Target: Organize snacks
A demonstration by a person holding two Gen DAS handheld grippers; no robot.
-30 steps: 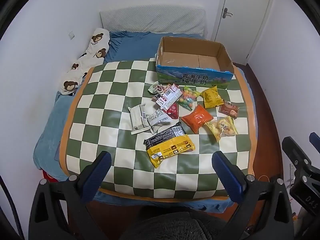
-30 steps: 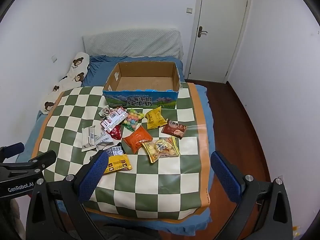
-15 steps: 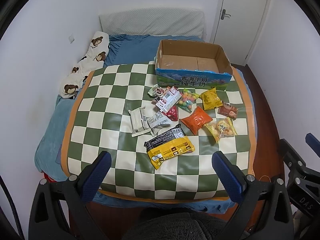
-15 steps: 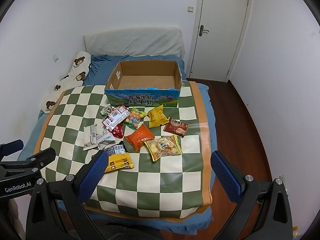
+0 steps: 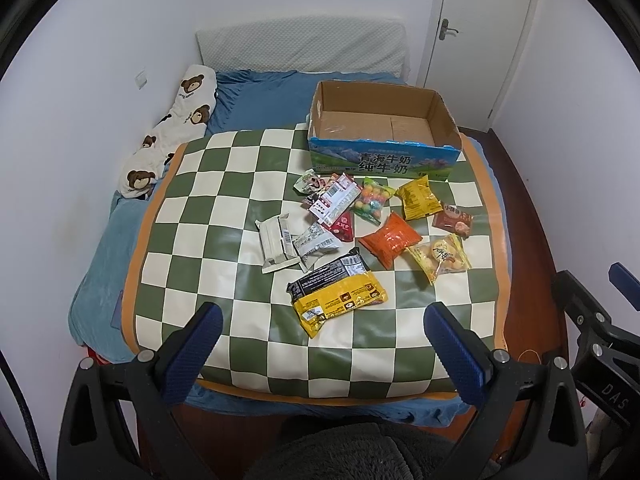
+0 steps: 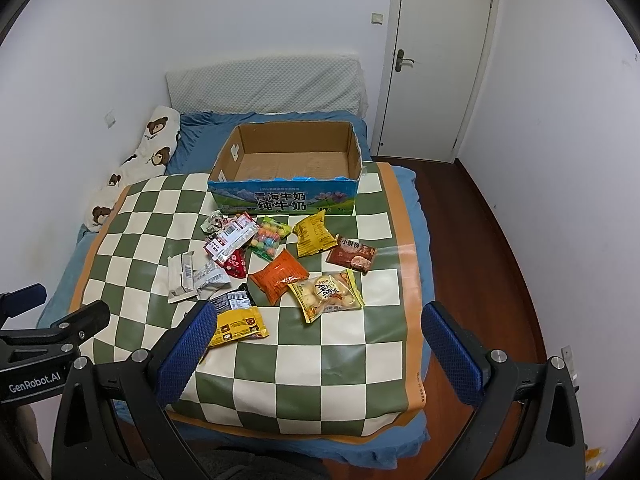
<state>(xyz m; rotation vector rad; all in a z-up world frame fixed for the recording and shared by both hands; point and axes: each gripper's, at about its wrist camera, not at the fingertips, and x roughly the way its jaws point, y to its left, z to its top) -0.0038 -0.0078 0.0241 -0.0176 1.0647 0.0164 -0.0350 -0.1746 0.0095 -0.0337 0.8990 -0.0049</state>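
Observation:
Several snack packets lie scattered on a green and white checkered mat on a bed. Among them are a black and yellow packet, an orange packet, a yellow bag, a clear bag of round pastries and white wrappers. An empty cardboard box stands behind them. My left gripper and right gripper hang open above the mat's near edge, holding nothing.
A bear-print pillow lies along the left wall. A white headboard cushion stands at the back. A closed white door is at the right, with dark wooden floor beside the bed.
Both grippers have drawn back and risen a little, so the mat and snacks look slightly smaller and farther. Nothing on the mat has moved.

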